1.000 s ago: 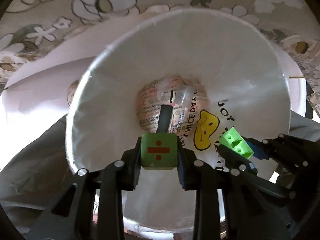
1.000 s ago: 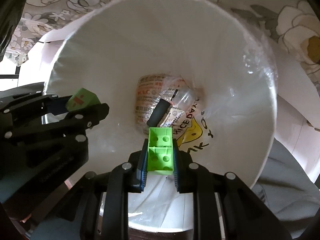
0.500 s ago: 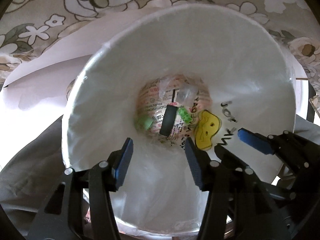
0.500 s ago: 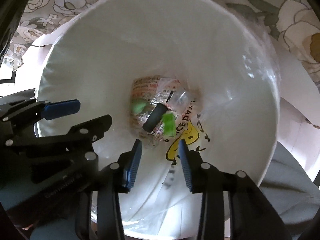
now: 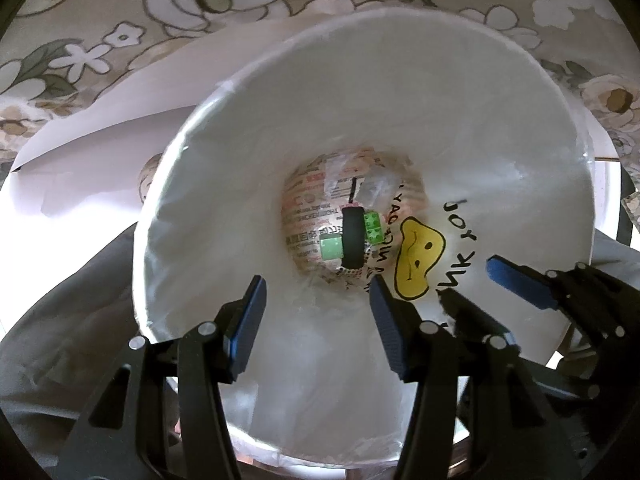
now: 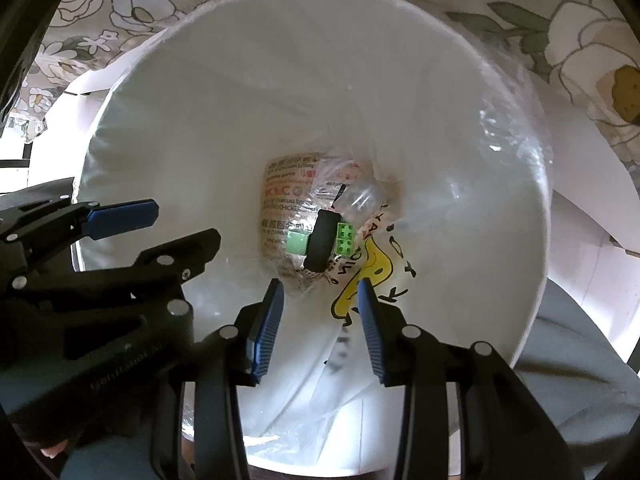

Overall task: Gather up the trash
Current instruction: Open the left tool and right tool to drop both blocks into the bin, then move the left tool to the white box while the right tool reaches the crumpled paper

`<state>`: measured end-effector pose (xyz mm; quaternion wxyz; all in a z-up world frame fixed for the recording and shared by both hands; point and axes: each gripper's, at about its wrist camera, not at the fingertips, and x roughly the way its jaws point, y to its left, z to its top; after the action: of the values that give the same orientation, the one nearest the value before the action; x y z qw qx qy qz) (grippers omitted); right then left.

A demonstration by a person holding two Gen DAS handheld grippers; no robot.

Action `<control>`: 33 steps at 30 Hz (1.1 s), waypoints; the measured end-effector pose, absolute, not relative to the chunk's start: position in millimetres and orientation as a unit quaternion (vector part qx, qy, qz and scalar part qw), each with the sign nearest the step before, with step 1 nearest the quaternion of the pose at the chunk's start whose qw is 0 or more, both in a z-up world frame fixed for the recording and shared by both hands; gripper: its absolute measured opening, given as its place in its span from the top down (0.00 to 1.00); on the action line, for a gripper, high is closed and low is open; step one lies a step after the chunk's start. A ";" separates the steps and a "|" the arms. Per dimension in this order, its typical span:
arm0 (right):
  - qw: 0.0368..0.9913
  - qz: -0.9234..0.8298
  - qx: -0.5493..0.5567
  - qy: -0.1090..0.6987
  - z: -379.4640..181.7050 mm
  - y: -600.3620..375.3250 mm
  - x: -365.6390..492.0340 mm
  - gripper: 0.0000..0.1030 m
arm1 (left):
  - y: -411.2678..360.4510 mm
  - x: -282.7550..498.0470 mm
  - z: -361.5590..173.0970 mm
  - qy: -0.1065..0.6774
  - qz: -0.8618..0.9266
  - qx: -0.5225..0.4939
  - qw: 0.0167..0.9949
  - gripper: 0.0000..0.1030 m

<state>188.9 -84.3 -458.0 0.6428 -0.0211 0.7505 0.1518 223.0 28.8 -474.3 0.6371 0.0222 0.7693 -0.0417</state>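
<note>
A white bin point(image 5: 520, 92) point(image 6: 516, 128) lined with a clear plastic bag fills both views from above. At its bottom lie a green cube point(image 5: 331, 247) point(image 6: 297, 243), a black cylinder point(image 5: 353, 236) point(image 6: 321, 245) and a green studded brick point(image 5: 373, 227) point(image 6: 345, 239) on printed wrapping. My left gripper point(image 5: 316, 304) hangs open over the bin's near side, nothing between its blue pads. My right gripper point(image 6: 320, 304) is open beside it, also holding nothing. Each gripper shows in the other's view, the right one point(image 5: 476, 284) at the right, the left one point(image 6: 180, 224) at the left.
The bag carries a yellow smiley face point(image 5: 418, 258) point(image 6: 366, 280) with black lettering. A white sheet point(image 5: 120, 120) lies under the bin on a floral cloth point(image 5: 100, 20) point(image 6: 120, 4). Grey fabric point(image 5: 60, 320) point(image 6: 580, 360) lies at the near sides.
Both grippers opened. The green cube dropped from the left one and the green brick from the right one; both now lie at the bin's bottom beside the black cylinder.
</note>
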 end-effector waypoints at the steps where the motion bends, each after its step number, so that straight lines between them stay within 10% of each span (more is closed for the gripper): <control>1: 0.646 0.152 -0.023 0.748 -454.9 -84.2 188.6 0.60 | 29.9 222.7 -472.1 0.768 -0.038 0.023 0.639 0.47; 33: 0.831 0.190 -0.022 0.523 -149.2 -185.7 155.9 0.57 | 8.4 197.3 -158.7 0.532 -0.105 0.047 0.839 0.47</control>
<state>155.9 -185.7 -149.2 0.8308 -0.0219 0.5228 0.1898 197.3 8.4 -158.7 0.8389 0.0472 0.5319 -0.1052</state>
